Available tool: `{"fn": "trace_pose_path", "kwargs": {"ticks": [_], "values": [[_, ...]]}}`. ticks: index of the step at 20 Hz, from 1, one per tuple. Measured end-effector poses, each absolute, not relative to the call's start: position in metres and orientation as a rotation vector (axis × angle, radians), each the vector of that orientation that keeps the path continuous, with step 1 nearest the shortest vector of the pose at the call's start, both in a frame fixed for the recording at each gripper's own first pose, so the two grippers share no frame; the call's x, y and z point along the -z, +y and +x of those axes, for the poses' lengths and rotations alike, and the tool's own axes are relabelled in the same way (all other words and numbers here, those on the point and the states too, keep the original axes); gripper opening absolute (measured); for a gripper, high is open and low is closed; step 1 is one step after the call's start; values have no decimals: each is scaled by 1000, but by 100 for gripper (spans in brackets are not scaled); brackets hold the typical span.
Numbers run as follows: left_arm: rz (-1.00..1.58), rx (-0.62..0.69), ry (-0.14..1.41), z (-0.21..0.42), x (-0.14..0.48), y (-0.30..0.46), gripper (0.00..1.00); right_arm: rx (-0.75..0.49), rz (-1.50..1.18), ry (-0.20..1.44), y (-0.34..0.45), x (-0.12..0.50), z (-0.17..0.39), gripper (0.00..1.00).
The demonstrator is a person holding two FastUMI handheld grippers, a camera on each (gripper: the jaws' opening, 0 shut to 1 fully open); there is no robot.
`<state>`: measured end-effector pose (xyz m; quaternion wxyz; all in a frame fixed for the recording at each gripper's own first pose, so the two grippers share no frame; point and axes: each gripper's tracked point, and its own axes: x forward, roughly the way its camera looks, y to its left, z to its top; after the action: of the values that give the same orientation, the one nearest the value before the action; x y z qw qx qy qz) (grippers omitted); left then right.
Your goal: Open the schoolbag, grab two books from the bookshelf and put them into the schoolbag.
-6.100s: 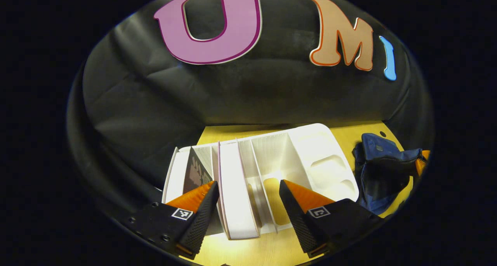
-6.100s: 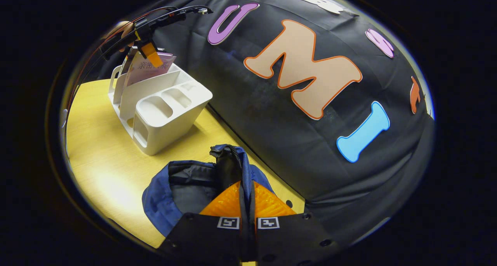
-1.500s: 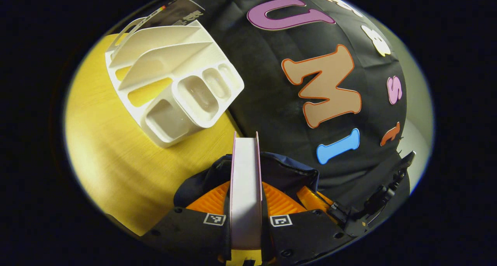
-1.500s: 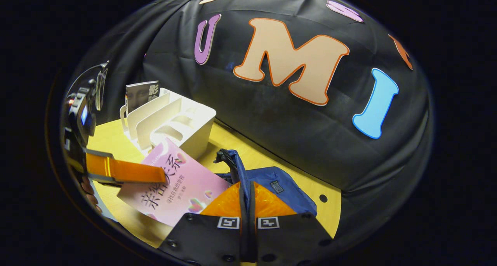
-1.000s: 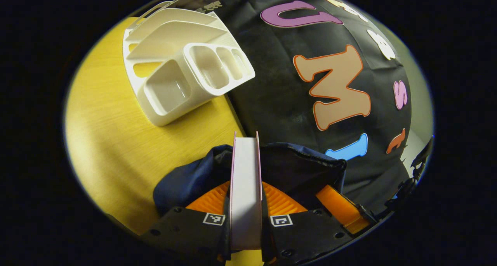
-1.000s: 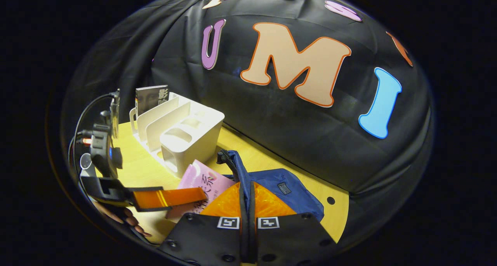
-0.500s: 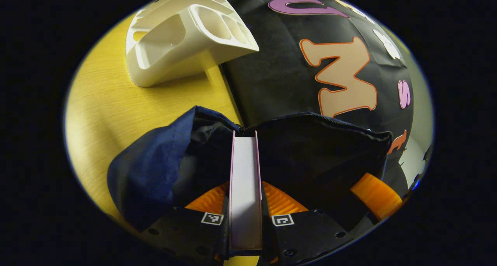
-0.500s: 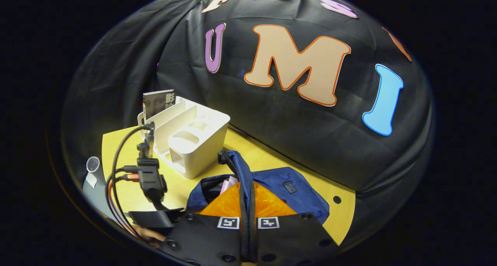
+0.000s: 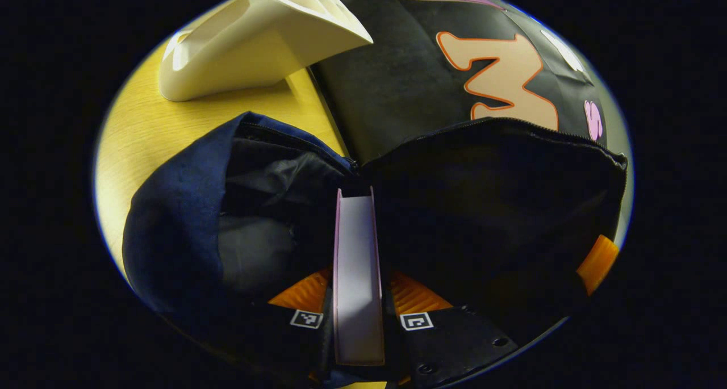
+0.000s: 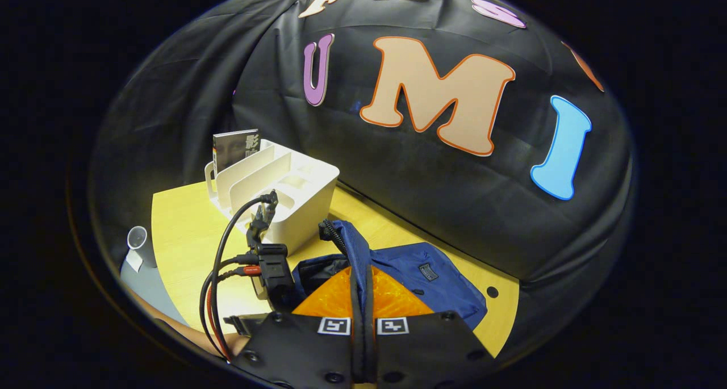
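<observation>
My left gripper [image 9: 358,278] is shut on a pink-covered book [image 9: 355,235], seen edge-on with its white pages up. The book stands inside the open mouth of the blue schoolbag [image 9: 176,207], with the black lining around it. In the right gripper view my right gripper [image 10: 362,275] is shut on the schoolbag's dark rim, holding the blue schoolbag [image 10: 437,281] open. There the left gripper's back with its cables [image 10: 272,267] reaches into the bag. The white bookshelf [image 10: 284,187] holds one dark book [image 10: 234,147] in its far slot.
The yellow wooden table [image 10: 187,230] carries the bookshelf [image 9: 255,42] just behind the bag. A small white cup [image 10: 136,238] sits off the table's left edge. The black cloth wall runs close along the table's far side. An orange finger of the right gripper [image 9: 596,261] shows at the bag's rim.
My left gripper has carried the pink book from above the bag down into its opening, and the bag's rim now rises around it. The right gripper kept hold of the rim.
</observation>
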<state>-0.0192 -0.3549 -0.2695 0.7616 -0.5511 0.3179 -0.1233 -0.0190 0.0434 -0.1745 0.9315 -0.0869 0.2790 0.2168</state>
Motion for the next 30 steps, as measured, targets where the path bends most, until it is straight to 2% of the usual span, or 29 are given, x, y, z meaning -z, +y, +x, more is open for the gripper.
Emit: {"fn": "trace_pose_path", "kwargs": {"ticks": [1,5,8,12,17,30], "values": [[-1173,292,734,-26,272,-359,32,-439,-169,573,42,174,-18,3],[-1026,346,816,-61,269,-348,95,-429,-147,579,42,174,-13,3],[-937,384,777,-76,244,-317,95,-419,-128,585,42,175,-11,3],[-859,407,661,-64,196,-268,95,-402,-96,594,46,174,-4,3],[-773,374,536,-42,141,-190,95,-372,-78,598,54,170,3,3],[-570,144,370,20,76,26,94,-326,-74,602,94,161,10,3]]}}
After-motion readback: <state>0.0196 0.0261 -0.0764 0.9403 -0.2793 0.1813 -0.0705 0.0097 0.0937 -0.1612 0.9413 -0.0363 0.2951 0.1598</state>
